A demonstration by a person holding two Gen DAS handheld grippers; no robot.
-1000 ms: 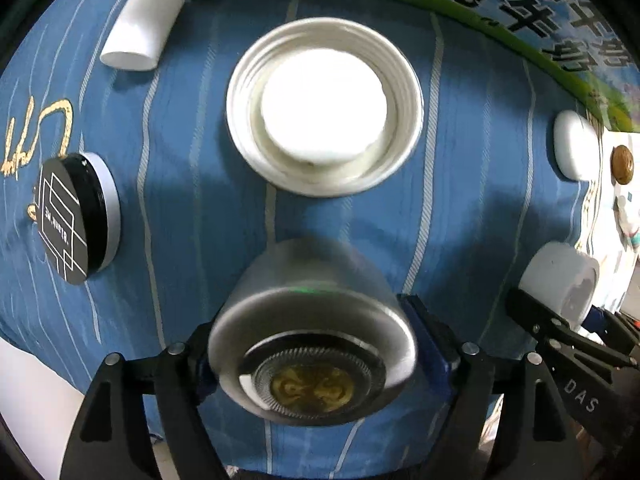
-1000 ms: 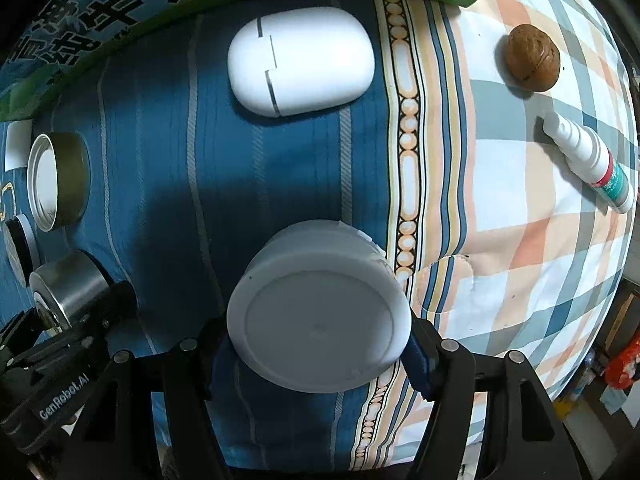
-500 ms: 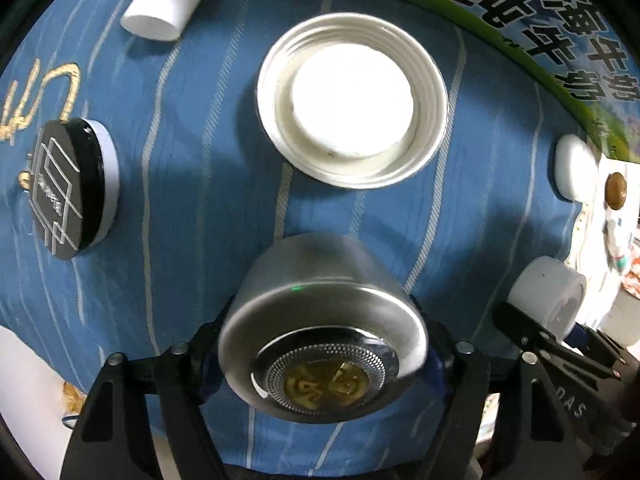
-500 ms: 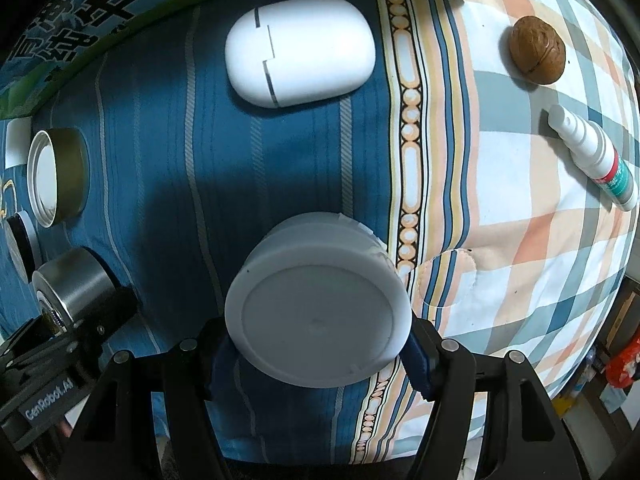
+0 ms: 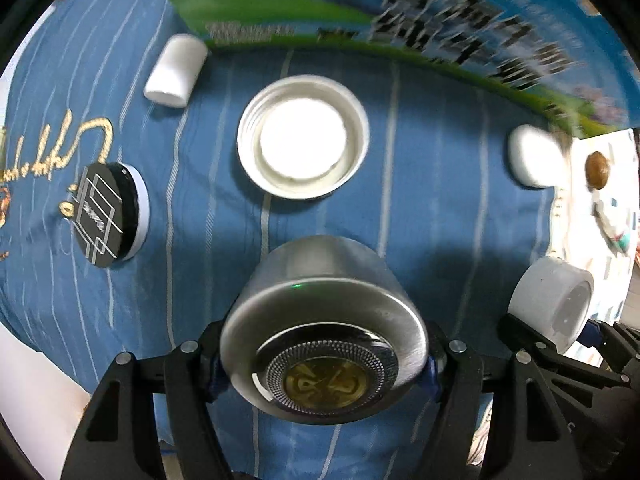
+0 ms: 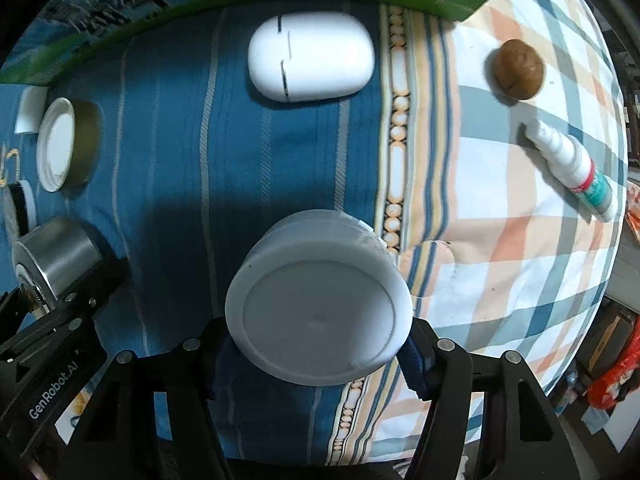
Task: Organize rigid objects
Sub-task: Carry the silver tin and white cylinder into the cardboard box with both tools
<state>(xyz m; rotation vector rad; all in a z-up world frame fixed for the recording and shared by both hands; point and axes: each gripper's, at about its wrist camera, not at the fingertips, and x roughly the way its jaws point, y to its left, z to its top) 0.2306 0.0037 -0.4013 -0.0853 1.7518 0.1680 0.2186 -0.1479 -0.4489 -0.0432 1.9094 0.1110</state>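
My left gripper (image 5: 324, 356) is shut on a silver metal tin (image 5: 320, 312) with a gold emblem on its end, held above the blue striped cloth (image 5: 200, 220). My right gripper (image 6: 318, 350) is shut on a white round jar (image 6: 320, 300), held above the cloth near the patterned band. The white jar also shows in the left wrist view (image 5: 554, 304), and the silver tin in the right wrist view (image 6: 52, 256).
On the cloth lie an upturned white-lined lid (image 5: 302, 136), a black round case (image 5: 106, 216), a white cylinder (image 5: 176, 70), a white oval case (image 6: 310, 62), a brown nut (image 6: 518, 68) and a white spray bottle (image 6: 568, 164). A printed green-blue box (image 5: 400, 12) borders the back.
The left gripper with the tin has drawn back and turned right, so the lid and black case sit farther off. The right gripper with the jar has hardly moved.
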